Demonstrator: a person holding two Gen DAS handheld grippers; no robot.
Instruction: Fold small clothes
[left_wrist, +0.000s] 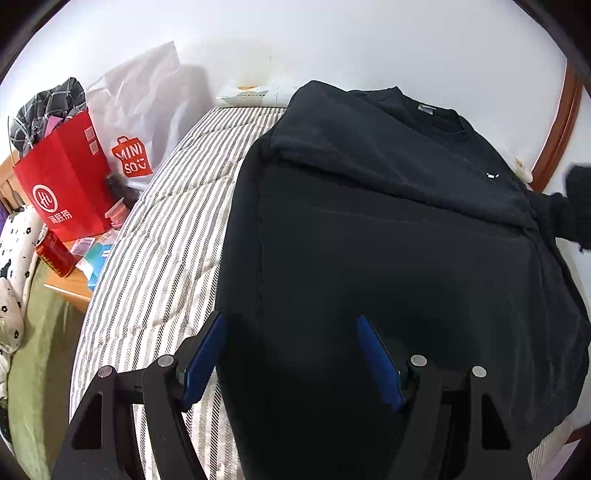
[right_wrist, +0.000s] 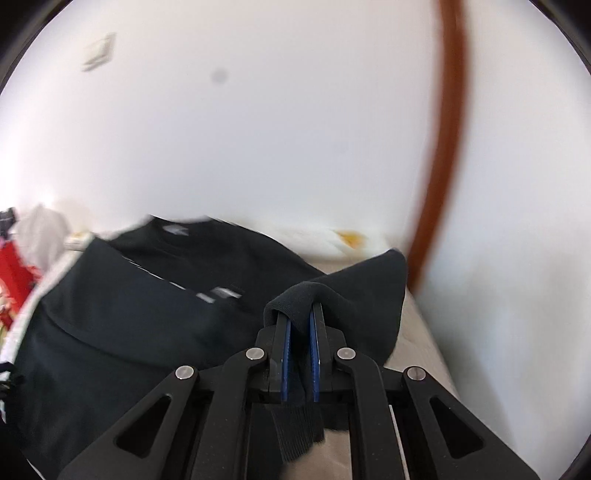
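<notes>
The left claw (left_wrist: 291, 362) hangs with its two blue-padded fingers (left_wrist: 376, 363) spread wide apart and nothing pinched between them; the black sweatshirt (left_wrist: 369, 221) lies flat directly below and ahead of it, on a bed cover (left_wrist: 155, 258) of thin grey and cream stripes with a quilted, slightly puckered surface. The cloth is matt and soft-looking. One sleeve is folded across the body, its thick seam running left to right beyond the fingertips. Further off lies the round neckline with a small grey label (left_wrist: 426, 108) whose writing is too small to read, and a tiny white mark sits on the chest to the right.

The right claw (right_wrist: 300, 314) is clamped on the ribbed cuff of the other sleeve (right_wrist: 354, 288): the knitted band drapes over both blue pads and hangs down between the black arms, lifted off the beige bed surface. Much of this view is blurred.

To the left of the left claw, past the bed's edge, a wooden side table (left_wrist: 70, 288) holds a red can (left_wrist: 55, 254), some small packets and a stiff red paper bag (left_wrist: 64, 184) with a white round logo and Chinese characters. Behind it leans a translucent white plastic bag (left_wrist: 140, 110) with a red shopping-bag emblem reading "MINI SO". Checked grey cloth (left_wrist: 48, 107) spills from the red bag. Farthest away stand a plain white wall (left_wrist: 332, 37) and a curved brown wooden frame (left_wrist: 557, 129).
</notes>
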